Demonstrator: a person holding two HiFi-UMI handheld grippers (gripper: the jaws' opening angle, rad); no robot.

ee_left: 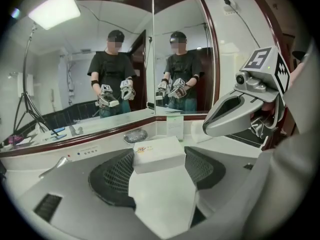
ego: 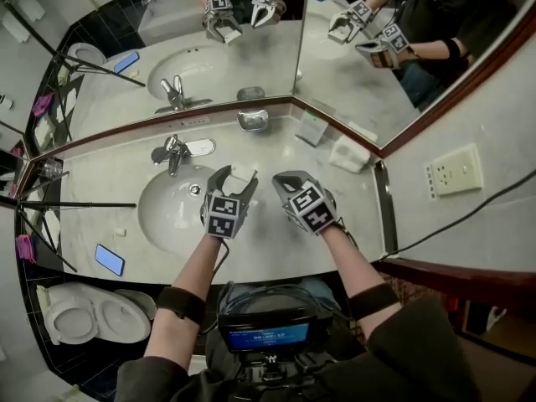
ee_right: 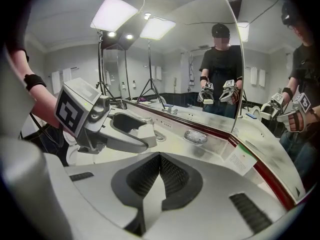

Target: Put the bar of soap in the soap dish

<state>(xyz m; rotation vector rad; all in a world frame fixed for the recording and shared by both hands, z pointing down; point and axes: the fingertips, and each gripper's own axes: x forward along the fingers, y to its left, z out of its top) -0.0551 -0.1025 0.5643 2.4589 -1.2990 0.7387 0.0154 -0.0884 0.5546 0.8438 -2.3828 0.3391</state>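
Observation:
My left gripper (ego: 234, 177) hovers over the marble counter at the basin's right edge, shut on the bar of soap (ego: 243, 177), a white boxed bar. In the left gripper view the box (ee_left: 158, 153) lies crosswise between both black pads. The soap dish (ego: 252, 120), small and silvery, sits by the mirror ledge beyond the grippers; it also shows ahead as the dish (ee_left: 135, 135) and, in the right gripper view, the dish (ee_right: 195, 137). My right gripper (ego: 286, 181) is beside the left one, shut and empty, its pads (ee_right: 169, 175) meeting.
A chrome faucet (ego: 174, 153) stands behind the oval basin (ego: 172, 212). A small card (ego: 311, 128) and a folded white cloth (ego: 352, 153) lie at the right corner. A blue phone (ego: 109, 260) rests at the counter's front left. Tripod legs (ego: 75, 203) cross the left side.

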